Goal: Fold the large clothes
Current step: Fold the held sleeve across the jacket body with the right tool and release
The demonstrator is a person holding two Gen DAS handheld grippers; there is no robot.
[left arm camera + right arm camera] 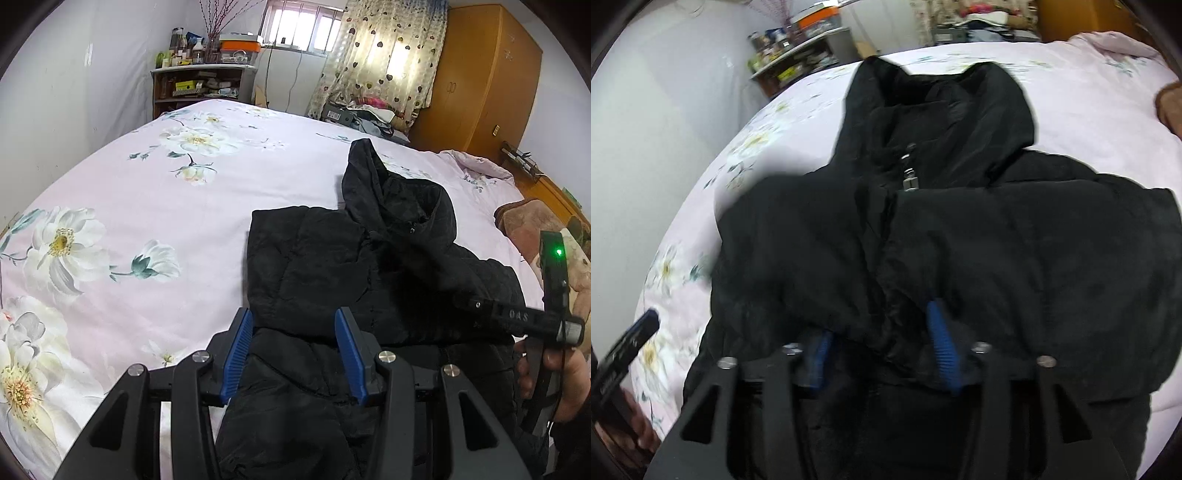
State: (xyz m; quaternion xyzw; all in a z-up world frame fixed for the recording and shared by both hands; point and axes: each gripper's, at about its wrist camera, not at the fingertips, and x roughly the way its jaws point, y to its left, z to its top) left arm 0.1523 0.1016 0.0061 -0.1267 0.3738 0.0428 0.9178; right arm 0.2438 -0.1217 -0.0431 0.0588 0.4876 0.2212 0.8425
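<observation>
A black hooded puffer jacket (332, 266) lies on the bed with its hood pointing away and its sleeves folded in over the chest. My left gripper (293, 321) hovers open over the jacket's near left part, and its blue pads (240, 354) stand apart with fabric under them. In the blurred right wrist view, my right gripper (881, 321) is open at the jacket's (997, 240) near middle. A fold of fabric drapes between its pads (942, 339) and hides the left tip. The zipper pull (910, 177) shows below the collar.
A pink floral sheet (129, 206) covers the bed, bare to the left of the jacket. A cluttered shelf (199, 85), a curtain (380, 55) and a wooden wardrobe (487, 74) stand behind. A brown blanket (524, 225) lies at the right. A hand (569, 376) holds the right tool.
</observation>
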